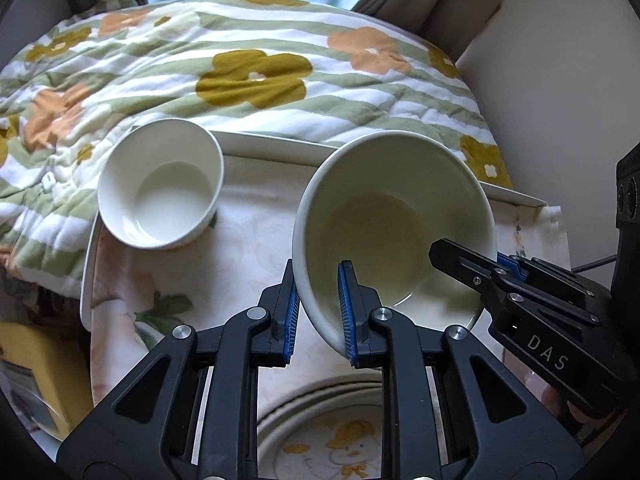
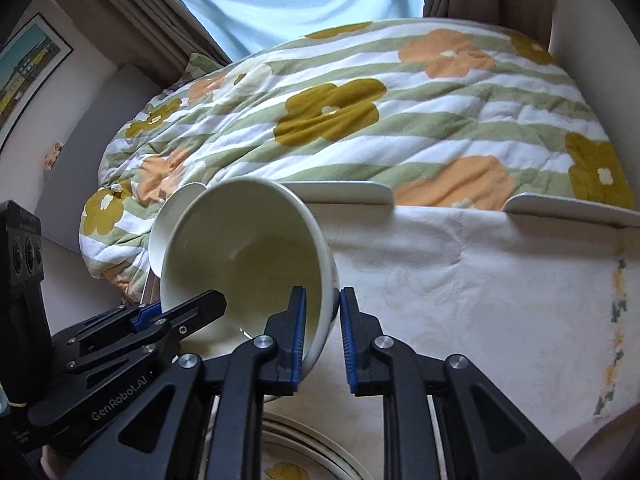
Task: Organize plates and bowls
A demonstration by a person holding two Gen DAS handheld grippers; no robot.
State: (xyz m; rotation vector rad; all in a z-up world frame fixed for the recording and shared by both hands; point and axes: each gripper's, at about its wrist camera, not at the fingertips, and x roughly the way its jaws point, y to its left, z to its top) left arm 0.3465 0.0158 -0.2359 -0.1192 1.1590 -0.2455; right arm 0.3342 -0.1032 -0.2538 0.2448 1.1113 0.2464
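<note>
A large cream bowl (image 1: 394, 216) is held tilted above the table, gripped on both sides of its rim. My left gripper (image 1: 318, 312) is shut on its near left rim, one finger inside and one outside. My right gripper (image 2: 322, 332) straddles its right rim with a small gap at the outer finger; it shows in the left wrist view (image 1: 476, 264). The same bowl fills the right wrist view (image 2: 244, 264). A smaller white bowl (image 1: 160, 188) sits at the table's far left; its rim (image 2: 172, 208) peeks from behind. A flower-patterned plate (image 1: 332, 432) lies below the grippers.
The table wears a pale floral cloth (image 2: 480, 300) over a white tray edge (image 1: 272, 146). A flowered quilt (image 1: 240, 64) on a bed lies just beyond. A wall (image 1: 560, 60) stands at the right; a yellow object (image 1: 36, 368) sits at the lower left.
</note>
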